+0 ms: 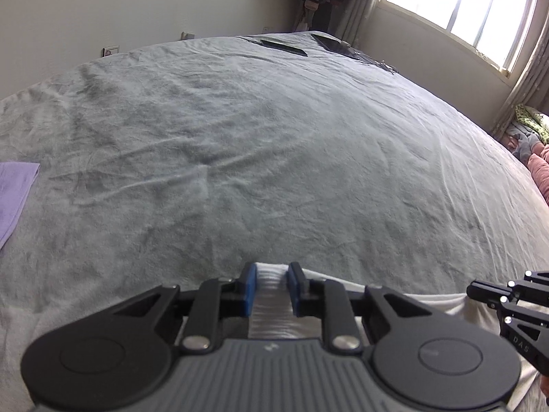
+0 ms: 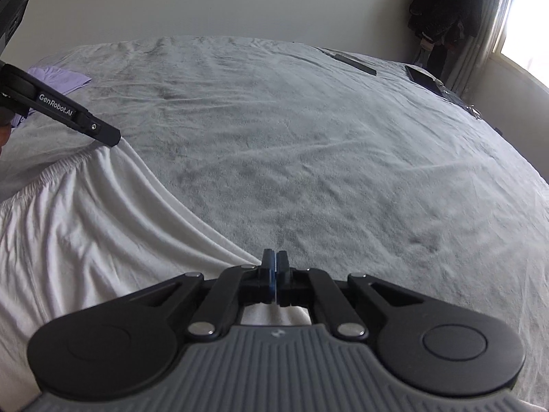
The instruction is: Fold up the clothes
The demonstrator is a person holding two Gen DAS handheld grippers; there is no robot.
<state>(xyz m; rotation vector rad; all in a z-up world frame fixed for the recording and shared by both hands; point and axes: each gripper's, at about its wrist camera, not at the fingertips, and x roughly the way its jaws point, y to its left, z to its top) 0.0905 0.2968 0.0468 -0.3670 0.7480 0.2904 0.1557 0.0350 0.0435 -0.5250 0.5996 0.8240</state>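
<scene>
My right hand-held gripper (image 2: 274,267) has its pads pressed together on the near edge of the white garment (image 2: 85,206); the cloth runs taut from it in long ridges toward my left. My left hand-held gripper (image 1: 271,276) stands with its pads apart, a strip of the same white cloth lying between them. Seen from the right wrist, its tip sits at the gathered hem, but I cannot tell whether it has any grip there.

I judge I am spreading or drawing the garment across the grey bed (image 1: 274,137), either to lay it flat or to carry a fold over. The next move calls for both edges held evenly, so the cloth lands without bunching.

Farther left, a lilac garment (image 2: 61,75) lies flat on the bed.
</scene>
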